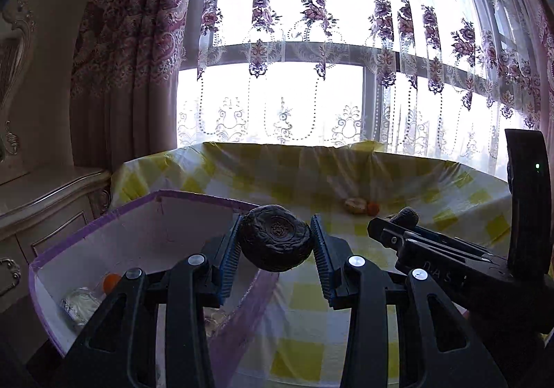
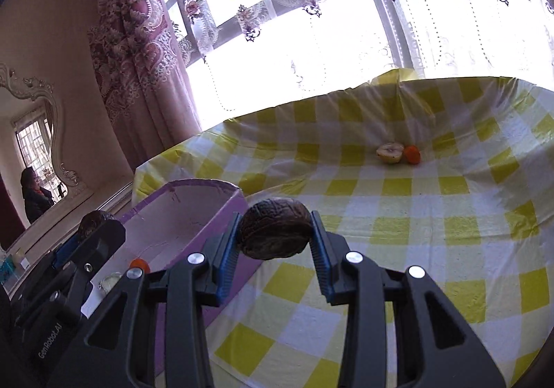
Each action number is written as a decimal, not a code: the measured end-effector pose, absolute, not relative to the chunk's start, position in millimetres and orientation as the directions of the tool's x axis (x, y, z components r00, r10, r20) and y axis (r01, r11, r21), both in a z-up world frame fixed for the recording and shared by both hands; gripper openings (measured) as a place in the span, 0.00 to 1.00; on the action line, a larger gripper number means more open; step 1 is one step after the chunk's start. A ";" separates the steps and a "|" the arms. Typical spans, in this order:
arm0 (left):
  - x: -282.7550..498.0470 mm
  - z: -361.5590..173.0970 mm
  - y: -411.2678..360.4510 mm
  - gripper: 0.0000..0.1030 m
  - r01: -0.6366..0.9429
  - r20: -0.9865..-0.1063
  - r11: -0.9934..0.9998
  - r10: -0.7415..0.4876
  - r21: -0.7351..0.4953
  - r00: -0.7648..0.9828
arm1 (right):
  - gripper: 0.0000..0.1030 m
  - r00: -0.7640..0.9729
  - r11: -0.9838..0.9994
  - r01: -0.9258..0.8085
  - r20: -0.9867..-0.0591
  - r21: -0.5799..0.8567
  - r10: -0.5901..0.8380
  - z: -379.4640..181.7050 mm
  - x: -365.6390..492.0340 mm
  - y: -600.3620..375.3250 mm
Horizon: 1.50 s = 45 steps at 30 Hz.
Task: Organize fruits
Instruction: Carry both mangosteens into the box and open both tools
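My left gripper (image 1: 276, 241) is shut on a dark wrinkled round fruit (image 1: 275, 238), held above the right rim of a purple-edged white box (image 1: 104, 232). My right gripper (image 2: 276, 235) is shut on a second dark wrinkled fruit (image 2: 275, 232), held above the tablecloth just right of the same box (image 2: 194, 211). The box holds a small orange fruit (image 1: 110, 281) and a pale wrapped item (image 1: 79, 301). A halved pale fruit (image 2: 390, 152) and a small orange fruit (image 2: 412, 154) lie together far back on the table. Each gripper shows in the other's view: the right (image 1: 398, 225), the left (image 2: 90, 225).
The table has a yellow-and-white checked cloth (image 2: 398, 225) under clear plastic, its far edge raised against a bright window with floral curtains. A cream carved cabinet (image 1: 45, 211) stands left of the box. A mirror (image 2: 34, 159) on the left wall reflects a person.
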<state>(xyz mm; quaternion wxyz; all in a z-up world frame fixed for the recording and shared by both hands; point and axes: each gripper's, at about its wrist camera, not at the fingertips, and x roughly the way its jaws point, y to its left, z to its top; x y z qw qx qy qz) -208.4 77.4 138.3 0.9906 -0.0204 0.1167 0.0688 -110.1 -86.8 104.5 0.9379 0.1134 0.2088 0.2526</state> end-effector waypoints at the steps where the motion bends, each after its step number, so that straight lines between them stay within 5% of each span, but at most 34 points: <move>1: -211.2 140.9 84.5 0.37 -0.164 -0.230 0.986 0.154 -0.024 0.961 | 0.38 0.776 0.839 -0.448 -0.330 0.309 0.537 108.5 -112.9 -76.9; 11: -224.7 148.0 165.5 0.37 -0.366 -0.261 0.930 0.346 -0.028 0.901 | 0.38 0.691 0.775 -0.597 -0.357 0.207 0.628 129.7 -120.2 17.2; 24: -183.7 108.7 231.2 0.37 -0.384 -0.639 0.922 0.325 0.049 0.697 | 0.38 0.502 0.728 -0.684 -0.692 0.049 0.519 100.5 -71.5 127.6; 29: -180.8 90.7 245.1 0.37 -0.389 -0.708 0.920 0.307 0.049 0.636 | 0.38 0.454 0.706 -0.706 -0.799 -0.052 0.395 79.4 -59.2 165.4; 41: -173.3 70.0 247.2 0.37 -0.360 -0.767 0.931 0.273 0.058 0.580 | 0.40 0.426 0.697 -0.712 -0.841 -0.084 0.334 63.4 -51.3 182.8; 45: -173.0 69.9 247.9 0.37 -0.362 -0.774 0.931 0.264 0.048 0.576 | 0.53 0.420 0.694 -0.716 -0.840 -0.073 0.344 65.2 -50.3 180.7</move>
